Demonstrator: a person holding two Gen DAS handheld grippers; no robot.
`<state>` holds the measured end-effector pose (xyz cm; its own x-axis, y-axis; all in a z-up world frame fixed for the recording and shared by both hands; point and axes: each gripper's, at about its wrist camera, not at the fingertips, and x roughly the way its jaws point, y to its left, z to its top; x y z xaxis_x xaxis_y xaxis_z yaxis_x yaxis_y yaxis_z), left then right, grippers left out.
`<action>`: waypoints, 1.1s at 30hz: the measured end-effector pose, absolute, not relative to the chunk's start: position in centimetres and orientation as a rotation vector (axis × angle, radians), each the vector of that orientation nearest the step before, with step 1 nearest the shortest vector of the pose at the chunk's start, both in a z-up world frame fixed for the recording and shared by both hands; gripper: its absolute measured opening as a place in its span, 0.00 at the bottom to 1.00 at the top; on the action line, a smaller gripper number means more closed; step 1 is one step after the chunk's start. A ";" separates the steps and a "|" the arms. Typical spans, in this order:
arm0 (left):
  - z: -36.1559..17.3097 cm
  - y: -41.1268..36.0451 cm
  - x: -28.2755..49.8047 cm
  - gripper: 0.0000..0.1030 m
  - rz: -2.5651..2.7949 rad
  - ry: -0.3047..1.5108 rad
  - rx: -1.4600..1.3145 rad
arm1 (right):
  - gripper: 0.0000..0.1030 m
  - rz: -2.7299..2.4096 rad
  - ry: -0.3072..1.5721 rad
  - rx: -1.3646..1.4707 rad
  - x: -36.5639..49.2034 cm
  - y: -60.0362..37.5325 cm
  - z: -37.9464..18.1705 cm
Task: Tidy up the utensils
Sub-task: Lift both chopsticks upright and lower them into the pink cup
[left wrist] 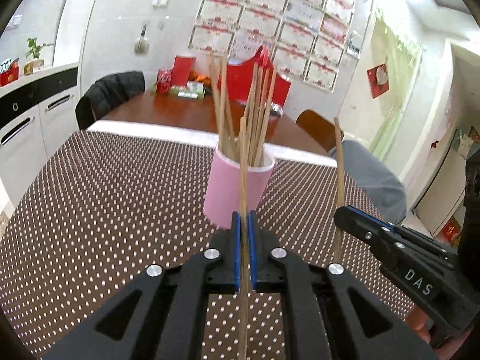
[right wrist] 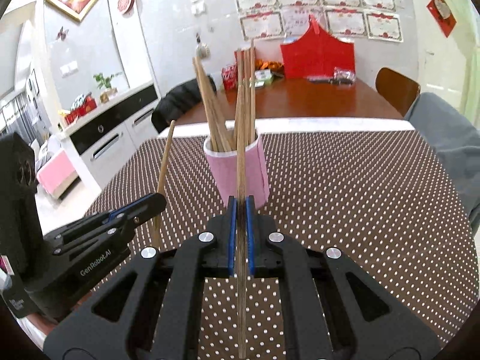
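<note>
So there's a pink cup (left wrist: 237, 192) standing upright on the table (left wrist: 105, 210), which has a brown cloth with white dots over it. The cup sits around the middle of both views and it's stuffed with a loose bundle of wooden chopsticks (left wrist: 255, 114). They fan out at all angles, some leaning left, some right, tips poking up well above the rim. The inside of the cup looks white at the lip.

The left hand-held gripper (left wrist: 244, 219) is clenched on a single chopstick (left wrist: 243, 165), which stands nearly upright between the blue pads and runs from the bottom of the frame up in front of the cup. Its top end overlaps the bundle in the picture, but I can't tell if it actually touches anything.

The right hand-held gripper (right wrist: 241, 205) is doing the same thing: clamped tight on another chopstick (right wrist: 240, 138), also close to vertical, sitting in front of the cup in its own view. You can see that gripper at the lower right of the left camera too, stick poking up through it.

Both held sticks are off the table and outside the cup, on the near side of it.

Behind the cloth there's a wooden dining table (right wrist: 315, 99) with a red cardboard box (right wrist: 318, 57), a soda can (left wrist: 163, 81) and some snacks.
</note>
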<state>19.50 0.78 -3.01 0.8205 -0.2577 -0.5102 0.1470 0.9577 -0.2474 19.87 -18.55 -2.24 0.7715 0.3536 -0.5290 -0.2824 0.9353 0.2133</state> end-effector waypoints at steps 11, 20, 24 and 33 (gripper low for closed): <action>1.2 0.0 20.7 0.06 -0.255 0.440 -0.222 | 0.06 0.328 0.471 0.138 20.8 -18.4 1.9; 4.0 -0.2 24.1 0.06 -0.235 0.378 -0.174 | 0.06 0.338 0.375 0.148 23.7 -17.8 5.8; 5.5 0.1 26.1 0.06 -0.226 0.331 -0.178 | 0.06 0.337 0.335 0.161 25.5 -17.7 7.3; 7.0 0.9 30.7 0.06 -0.231 0.215 -0.211 | 0.06 0.325 0.247 0.168 29.7 -17.0 9.0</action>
